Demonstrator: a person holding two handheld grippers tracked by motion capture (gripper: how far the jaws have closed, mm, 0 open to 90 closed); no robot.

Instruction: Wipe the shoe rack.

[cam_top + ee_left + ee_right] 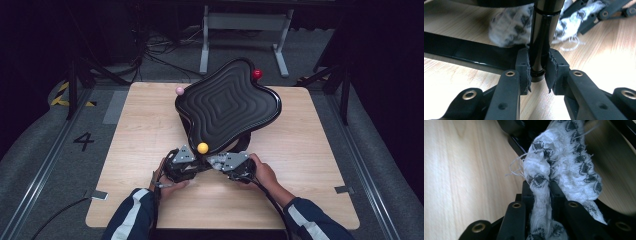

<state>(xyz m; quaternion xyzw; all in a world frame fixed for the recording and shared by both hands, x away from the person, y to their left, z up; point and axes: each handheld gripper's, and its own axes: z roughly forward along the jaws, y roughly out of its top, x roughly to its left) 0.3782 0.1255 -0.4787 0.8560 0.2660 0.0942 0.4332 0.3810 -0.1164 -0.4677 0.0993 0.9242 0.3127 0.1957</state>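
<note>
A black wavy board (227, 102) with concentric ridges stands tilted on the wooden table (140, 150), with a yellow ball (202, 148), a pink ball (179, 91) and a red ball (257, 74) at its corners. My left gripper (196, 161) reaches under its near corner. In the left gripper view it (537, 75) is shut on a glossy black post (544, 37) under the board. My right gripper (211, 161) faces it from the right and is shut on a white cloth with black pattern (564, 157), bunched between its pads (541, 192). That cloth (509, 25) lies behind the post.
A black base bar (461, 50) runs along the tabletop beside the post. Beyond the table's far edge stands a grey metal frame (245, 30) among cables on the floor. Bare wood lies left and right of the board.
</note>
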